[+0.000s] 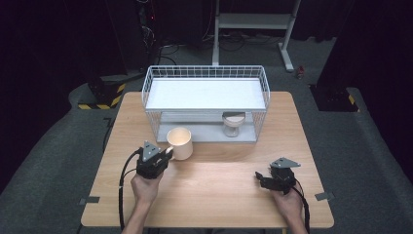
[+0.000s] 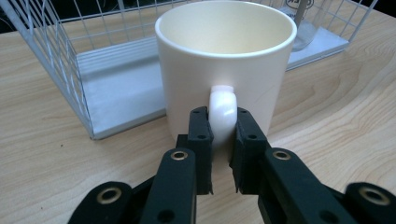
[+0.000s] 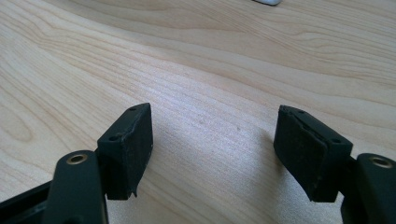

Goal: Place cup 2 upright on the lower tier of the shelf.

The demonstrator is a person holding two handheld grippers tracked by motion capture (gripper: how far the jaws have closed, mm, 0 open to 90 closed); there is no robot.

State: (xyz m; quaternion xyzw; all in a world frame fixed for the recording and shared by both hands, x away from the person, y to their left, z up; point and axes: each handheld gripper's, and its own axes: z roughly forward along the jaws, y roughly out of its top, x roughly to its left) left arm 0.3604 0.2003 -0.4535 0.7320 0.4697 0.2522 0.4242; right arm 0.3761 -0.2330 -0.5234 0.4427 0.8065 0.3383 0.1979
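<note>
1. While my left gripper [image 2: 223, 140] pinches the cream mug [image 2: 225, 60] by its handle, the mug stands upright just before the wire rack [image 1: 204, 92].
2. Bare table [image 1: 214, 190] lies between my hands.
3. My right gripper [image 3: 215, 154] gapes wide near the table's right edge.

No complete text to be read anywhere, only a few dark printed letters, cut off at the frame edge and not legible, seen on the clear glass jar [image 2: 306, 21] inside the white wire basket [image 2: 56, 60]
</note>
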